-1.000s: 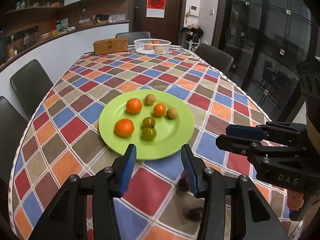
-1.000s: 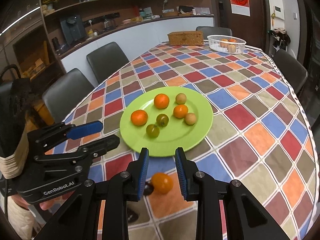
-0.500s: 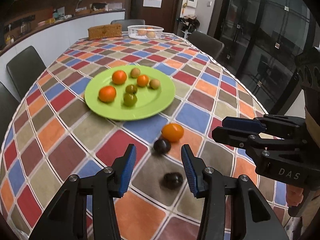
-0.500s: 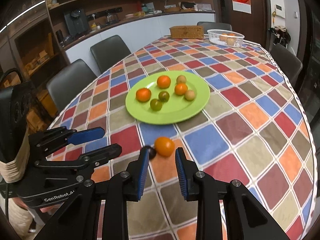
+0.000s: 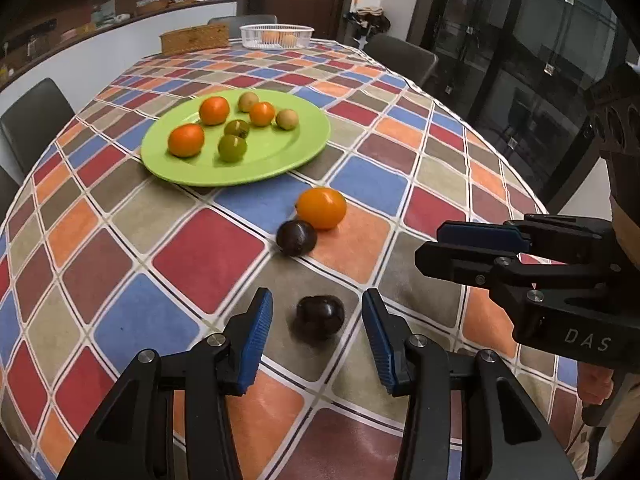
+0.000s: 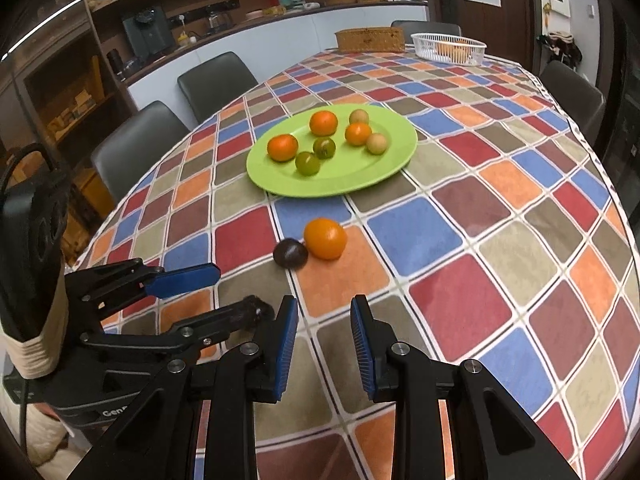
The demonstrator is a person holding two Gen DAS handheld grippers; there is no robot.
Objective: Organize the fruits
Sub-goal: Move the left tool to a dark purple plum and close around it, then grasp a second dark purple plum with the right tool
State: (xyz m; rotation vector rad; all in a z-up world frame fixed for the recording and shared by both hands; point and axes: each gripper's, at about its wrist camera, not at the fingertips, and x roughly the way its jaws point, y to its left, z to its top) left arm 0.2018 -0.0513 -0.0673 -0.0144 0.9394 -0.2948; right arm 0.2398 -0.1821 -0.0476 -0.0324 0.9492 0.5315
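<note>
Fruit fills your green plate [image 5: 256,164] at upper left: three oranges, two green, two tan. Lower centre, a dark plum [image 5: 320,316] lies untouched between your left gripper's [image 5: 318,340] spread fingers; your right gripper [image 6: 324,340] is narrowed, empty.

Indoor light is falling evenly; fisheye is bending edges, corners are vignetting black, fruit is casting soft shadows.

fruits [image 5: 214,110] on plate [image 5: 280,160] — plums [image 5: 320,316] before it
</note>
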